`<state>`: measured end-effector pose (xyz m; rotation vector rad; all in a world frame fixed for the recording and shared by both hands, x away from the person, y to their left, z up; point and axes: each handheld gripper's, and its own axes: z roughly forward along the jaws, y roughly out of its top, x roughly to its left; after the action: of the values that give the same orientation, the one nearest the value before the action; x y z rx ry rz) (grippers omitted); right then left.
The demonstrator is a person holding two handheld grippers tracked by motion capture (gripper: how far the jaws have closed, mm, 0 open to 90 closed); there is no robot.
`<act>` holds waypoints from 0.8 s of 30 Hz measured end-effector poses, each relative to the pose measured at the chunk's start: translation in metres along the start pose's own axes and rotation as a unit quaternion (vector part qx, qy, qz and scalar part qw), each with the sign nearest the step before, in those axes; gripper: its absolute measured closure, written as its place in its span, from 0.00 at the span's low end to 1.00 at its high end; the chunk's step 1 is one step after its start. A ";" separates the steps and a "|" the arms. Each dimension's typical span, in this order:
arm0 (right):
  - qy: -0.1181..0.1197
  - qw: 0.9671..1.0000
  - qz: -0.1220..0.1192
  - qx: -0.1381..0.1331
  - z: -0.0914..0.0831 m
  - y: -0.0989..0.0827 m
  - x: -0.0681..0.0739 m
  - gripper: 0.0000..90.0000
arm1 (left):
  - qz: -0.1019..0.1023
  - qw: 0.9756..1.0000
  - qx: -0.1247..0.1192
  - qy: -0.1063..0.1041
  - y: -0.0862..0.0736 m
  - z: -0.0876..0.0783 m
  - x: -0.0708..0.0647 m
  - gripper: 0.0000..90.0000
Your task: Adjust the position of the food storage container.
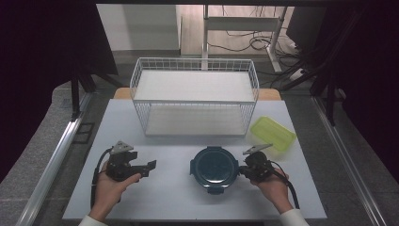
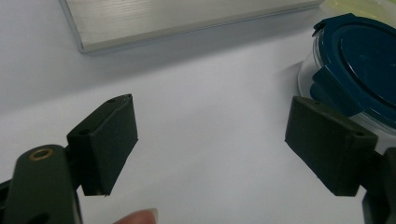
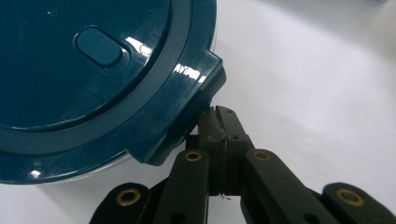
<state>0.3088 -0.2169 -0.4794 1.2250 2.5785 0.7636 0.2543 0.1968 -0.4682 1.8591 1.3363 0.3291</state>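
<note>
A round clear container with a dark blue clip-on lid (image 1: 214, 168) sits on the white table near the front, right of centre. My right gripper (image 1: 241, 171) is at its right side, shut, with nothing between the pads. In the right gripper view its tips (image 3: 218, 112) sit against the underside of a lid latch (image 3: 187, 116). My left gripper (image 1: 149, 167) rests to the left of the container, apart from it and open. In the left gripper view its gap (image 2: 210, 126) holds only bare table, and the blue lid (image 2: 364, 60) lies beyond the right jaw.
A white wire rack (image 1: 195, 96) with two shelves stands across the back of the table (image 1: 169, 197). A flat yellow-green lidded box (image 1: 273, 133) lies behind the right gripper. A metal rail (image 1: 56, 155) runs along the table's left side.
</note>
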 end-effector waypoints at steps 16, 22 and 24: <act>0.014 1.000 -0.017 0.000 0.012 0.014 0.019 0.99 | 0.002 1.000 0.005 -0.002 0.001 0.001 0.000 0.19; 0.022 0.999 -0.028 0.002 0.019 0.023 0.030 0.99 | 0.002 1.000 0.005 -0.001 0.001 0.001 -0.001 0.19; 0.026 0.999 -0.033 0.002 0.021 0.025 0.034 0.99 | 0.002 1.000 0.005 -0.001 0.001 0.002 -0.001 0.19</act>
<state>0.3119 -0.1699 -0.4822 1.1294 2.6498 0.7869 0.2556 0.1956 -0.4684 1.8693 1.3362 0.3228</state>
